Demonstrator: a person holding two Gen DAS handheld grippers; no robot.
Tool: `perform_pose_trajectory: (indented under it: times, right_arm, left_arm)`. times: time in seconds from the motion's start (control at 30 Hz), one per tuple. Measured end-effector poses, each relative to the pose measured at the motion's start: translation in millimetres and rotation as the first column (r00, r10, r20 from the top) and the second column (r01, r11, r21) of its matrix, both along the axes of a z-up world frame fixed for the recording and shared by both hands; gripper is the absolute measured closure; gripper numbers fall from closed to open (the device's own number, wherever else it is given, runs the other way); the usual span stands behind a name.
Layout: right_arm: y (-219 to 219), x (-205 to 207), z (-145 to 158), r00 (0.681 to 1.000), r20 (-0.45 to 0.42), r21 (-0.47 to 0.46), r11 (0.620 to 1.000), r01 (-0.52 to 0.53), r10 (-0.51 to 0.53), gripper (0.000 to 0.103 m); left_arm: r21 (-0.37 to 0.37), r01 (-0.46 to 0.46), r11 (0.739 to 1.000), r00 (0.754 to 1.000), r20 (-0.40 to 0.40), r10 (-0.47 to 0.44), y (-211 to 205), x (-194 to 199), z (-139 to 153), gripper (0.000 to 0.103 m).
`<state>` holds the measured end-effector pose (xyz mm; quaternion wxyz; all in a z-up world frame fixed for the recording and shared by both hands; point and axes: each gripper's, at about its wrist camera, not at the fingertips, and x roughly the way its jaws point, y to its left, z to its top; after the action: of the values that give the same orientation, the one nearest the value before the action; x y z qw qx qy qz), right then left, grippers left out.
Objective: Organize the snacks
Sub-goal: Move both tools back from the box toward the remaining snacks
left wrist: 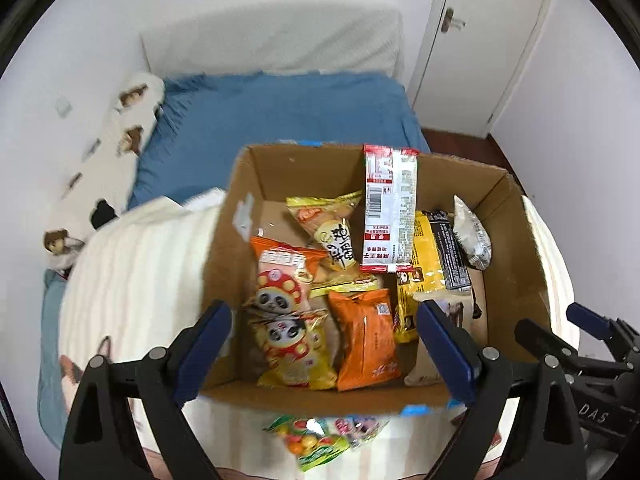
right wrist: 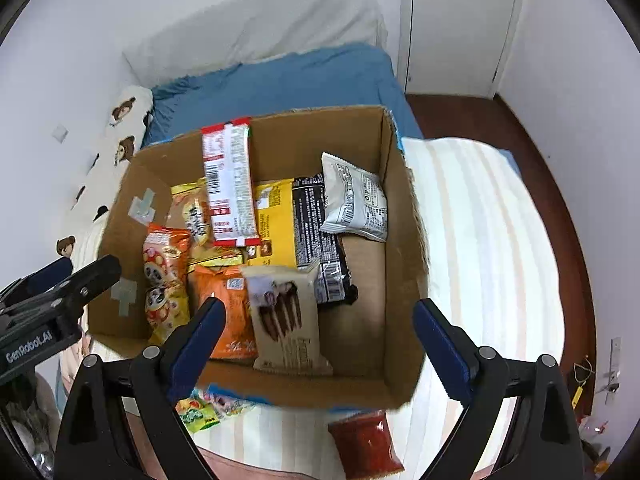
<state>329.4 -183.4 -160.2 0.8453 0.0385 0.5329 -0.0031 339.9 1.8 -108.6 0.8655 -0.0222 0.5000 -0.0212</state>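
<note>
Right now both my grippers hang over the cardboard box (left wrist: 224,280) of snacks, which sits on a cream striped blanket (left wrist: 132,272) on the bed. My left gripper (left wrist: 324,344) has its jaws spread wide with nothing between the pads, and my right gripper (right wrist: 320,340) is the same: wide open, empty.

Through my left camera, two panda-print packets (left wrist: 280,300) lie along the box's left wall at about 9 o'clock, an orange packet (left wrist: 364,336) sits just beside them toward 6 o'clock, and a red-and-white packet (left wrist: 390,208) stands tilted against the back wall at 12 o'clock. A yellow-and-black bag (left wrist: 432,252) lies at about 2 o'clock, with a grey-white packet (left wrist: 472,236) leaning near the right wall. Outside the box, at 6 o'clock, a green candy bag (left wrist: 320,440) lies on the blanket against the front wall.

Through my right camera, a beige packet showing chocolate sticks (right wrist: 286,316) rests near the box's middle, overlapping the orange one. A red packet (right wrist: 366,444) lies on the blanket at 6 o'clock, outside the front wall. My left gripper's body shows at 9 o'clock there.
</note>
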Motion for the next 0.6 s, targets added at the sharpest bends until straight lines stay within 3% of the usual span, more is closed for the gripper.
perform_pose_trajectory:
  times: [0.33,0.6]
  right_arm:
    - [15,-79,58,0.985,0.172,-0.004,1.0,-0.017,0.017,0.006]
    - [23,-124,80,0.978,0.207,0.06,0.998,-0.03,0.017,0.006]
  left_arm:
    - [0.061,-0.003,0.998,0.984,0.18,-0.009,1,-73,48,0.009]
    - [0.067,0.007,0.998,0.971,0.24,-0.023,-3,-112,68,0.008]
